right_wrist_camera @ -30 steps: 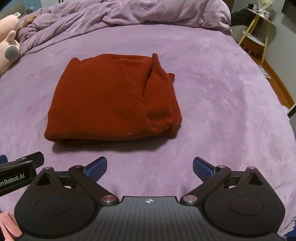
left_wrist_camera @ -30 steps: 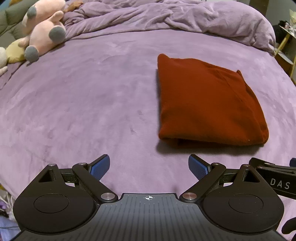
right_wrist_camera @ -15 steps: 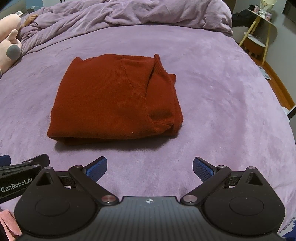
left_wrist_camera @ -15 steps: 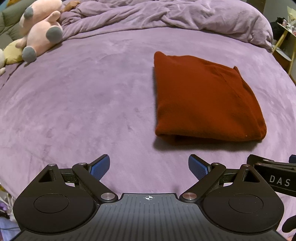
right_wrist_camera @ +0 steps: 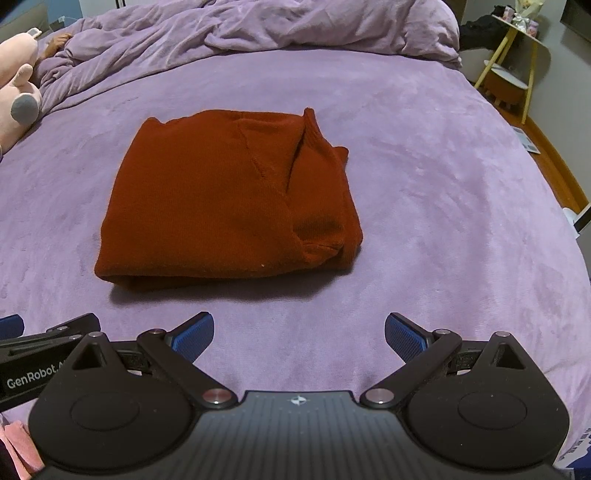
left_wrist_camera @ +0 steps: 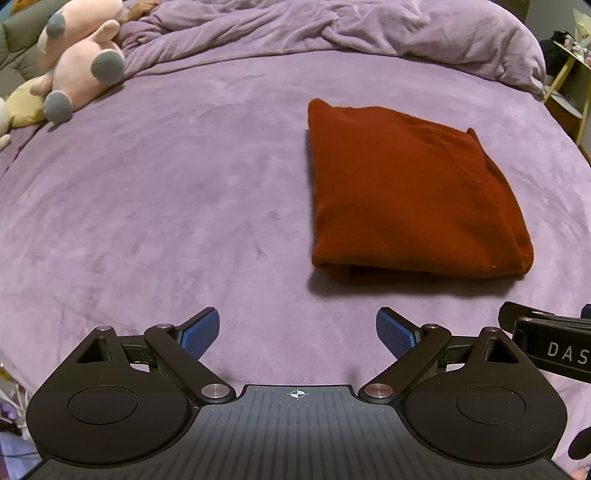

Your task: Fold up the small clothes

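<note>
A dark red knit garment (left_wrist_camera: 410,192) (right_wrist_camera: 229,199) lies folded into a thick rectangle on the purple bedspread (left_wrist_camera: 184,206). My left gripper (left_wrist_camera: 297,332) hovers near the bed's front edge, to the left of and short of the garment, open with nothing between its blue pads. My right gripper (right_wrist_camera: 299,334) is also open and empty, just short of the garment's near folded edge. Each gripper's black body shows at the edge of the other's view.
A rumpled purple duvet (left_wrist_camera: 332,33) lies along the back of the bed. Pink and yellow plush toys (left_wrist_camera: 77,59) sit at the back left. A yellow-legged side table (right_wrist_camera: 513,70) stands off the bed's right side. Pink cloth (right_wrist_camera: 18,446) shows at bottom left.
Both grippers have drawn back a little from the garment, which sits slightly higher in both views. The garment itself has not moved and both grippers stay open.
</note>
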Motion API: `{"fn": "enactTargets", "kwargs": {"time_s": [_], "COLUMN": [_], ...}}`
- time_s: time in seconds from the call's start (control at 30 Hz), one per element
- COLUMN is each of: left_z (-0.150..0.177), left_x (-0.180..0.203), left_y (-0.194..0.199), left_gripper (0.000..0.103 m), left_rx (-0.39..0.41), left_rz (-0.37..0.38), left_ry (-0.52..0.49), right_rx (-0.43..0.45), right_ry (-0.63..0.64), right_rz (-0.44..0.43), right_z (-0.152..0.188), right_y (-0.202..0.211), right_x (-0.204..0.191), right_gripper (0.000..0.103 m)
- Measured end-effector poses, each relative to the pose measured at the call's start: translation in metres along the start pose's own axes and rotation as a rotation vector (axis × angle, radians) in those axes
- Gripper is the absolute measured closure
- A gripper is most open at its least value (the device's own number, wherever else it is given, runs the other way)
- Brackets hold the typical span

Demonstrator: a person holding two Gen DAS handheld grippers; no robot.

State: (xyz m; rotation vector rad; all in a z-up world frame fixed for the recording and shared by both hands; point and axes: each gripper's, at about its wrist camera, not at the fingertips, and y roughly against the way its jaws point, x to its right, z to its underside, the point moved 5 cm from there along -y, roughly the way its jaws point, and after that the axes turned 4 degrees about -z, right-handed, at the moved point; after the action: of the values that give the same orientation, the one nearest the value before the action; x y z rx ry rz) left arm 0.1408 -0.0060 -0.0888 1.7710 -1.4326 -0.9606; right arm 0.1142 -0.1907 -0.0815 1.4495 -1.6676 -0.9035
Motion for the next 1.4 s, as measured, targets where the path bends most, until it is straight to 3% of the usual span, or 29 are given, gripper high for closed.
{"fn": "enactTargets", "kwargs": {"time_s": [1.2,1.4], "left_z": [0.002,0.004], "left_x": [0.001,0.003], "left_y": [-0.007,-0.011], "left_gripper": [0.007,0.007], "left_rx": [-0.036,-0.032], "left_rz": [0.042,0.000], "left_ry": [-0.010,-0.043], "right_rx": [-0.004,-0.010], "right_ry": [-0.014,-0.017], "right_rz": [-0.007,-0.008], "right_z": [0.000,0.000], "right_y": [-0.001,-0.002], "right_x": [0.000,-0.001], "right_gripper": [0.004,0.004]}}
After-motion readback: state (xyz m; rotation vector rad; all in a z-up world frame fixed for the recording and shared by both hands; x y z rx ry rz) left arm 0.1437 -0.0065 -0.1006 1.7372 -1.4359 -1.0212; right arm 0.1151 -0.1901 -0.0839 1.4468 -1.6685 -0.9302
